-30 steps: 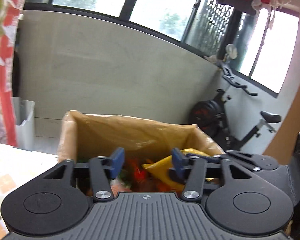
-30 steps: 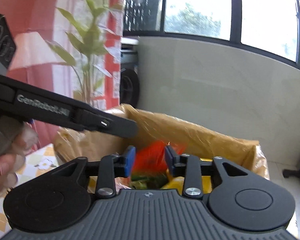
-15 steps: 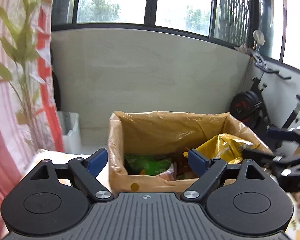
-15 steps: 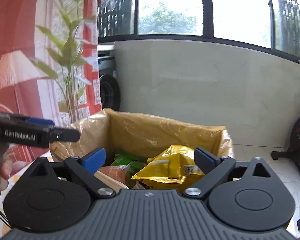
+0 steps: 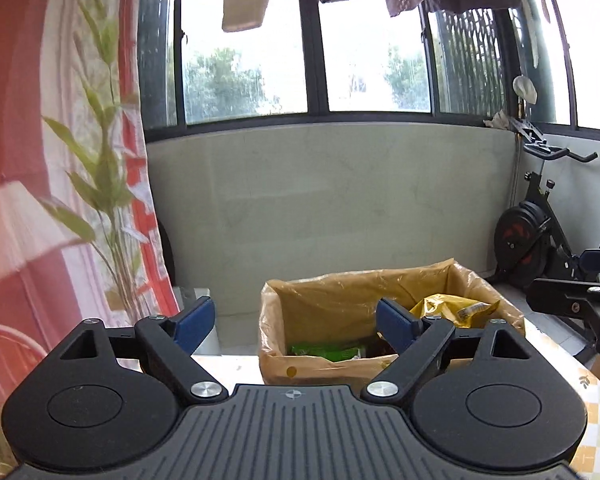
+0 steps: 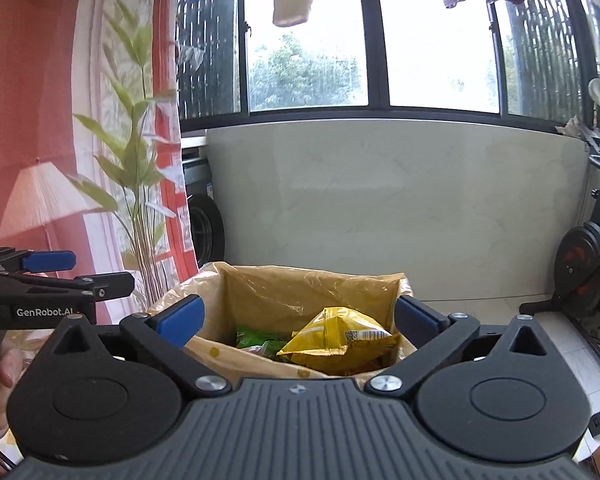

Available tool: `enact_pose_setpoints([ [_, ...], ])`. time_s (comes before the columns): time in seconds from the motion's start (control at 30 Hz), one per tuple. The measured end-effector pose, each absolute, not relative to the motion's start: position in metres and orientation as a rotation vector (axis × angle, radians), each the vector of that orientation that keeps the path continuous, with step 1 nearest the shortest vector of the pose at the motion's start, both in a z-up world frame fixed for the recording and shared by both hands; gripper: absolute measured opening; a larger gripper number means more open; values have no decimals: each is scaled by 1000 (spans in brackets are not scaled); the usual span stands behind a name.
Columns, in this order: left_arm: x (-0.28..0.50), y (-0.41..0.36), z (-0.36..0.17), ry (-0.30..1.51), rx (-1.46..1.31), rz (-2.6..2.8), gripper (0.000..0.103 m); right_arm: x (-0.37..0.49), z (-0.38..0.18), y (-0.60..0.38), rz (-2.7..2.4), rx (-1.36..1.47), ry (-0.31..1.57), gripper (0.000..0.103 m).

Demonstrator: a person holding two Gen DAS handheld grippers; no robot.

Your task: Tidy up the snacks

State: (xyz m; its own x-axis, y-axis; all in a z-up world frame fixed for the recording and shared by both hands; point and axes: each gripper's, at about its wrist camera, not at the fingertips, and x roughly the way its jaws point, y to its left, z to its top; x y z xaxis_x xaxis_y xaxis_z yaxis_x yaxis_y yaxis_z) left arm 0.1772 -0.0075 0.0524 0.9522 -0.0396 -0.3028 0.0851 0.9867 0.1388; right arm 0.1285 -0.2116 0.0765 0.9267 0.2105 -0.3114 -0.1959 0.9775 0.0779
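yellow snack bag [image 6: 338, 336] in box [image 6: 300, 280], beyond empty right gripper [image 6: 298, 320]

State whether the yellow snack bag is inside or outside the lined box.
Inside: the yellow snack bag lies within the lined box, atop a green packet.

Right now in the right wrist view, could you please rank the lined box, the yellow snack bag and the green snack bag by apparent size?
1. Lined box, clearly largest.
2. Yellow snack bag, resting inside it.
3. Green snack bag, smallest as seen, though partly hidden behind the yellow one, so its true size is uncertain.
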Motion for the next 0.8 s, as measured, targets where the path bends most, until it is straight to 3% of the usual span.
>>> enact_pose_setpoints([
  [0.33, 111, -5, 74, 283, 112, -56, 89, 77, 88, -217, 162, 104, 295, 103],
  [0.8, 87, -4, 85, 241, 128, -20, 89, 55, 98, -221, 170, 126, 277, 103],
])
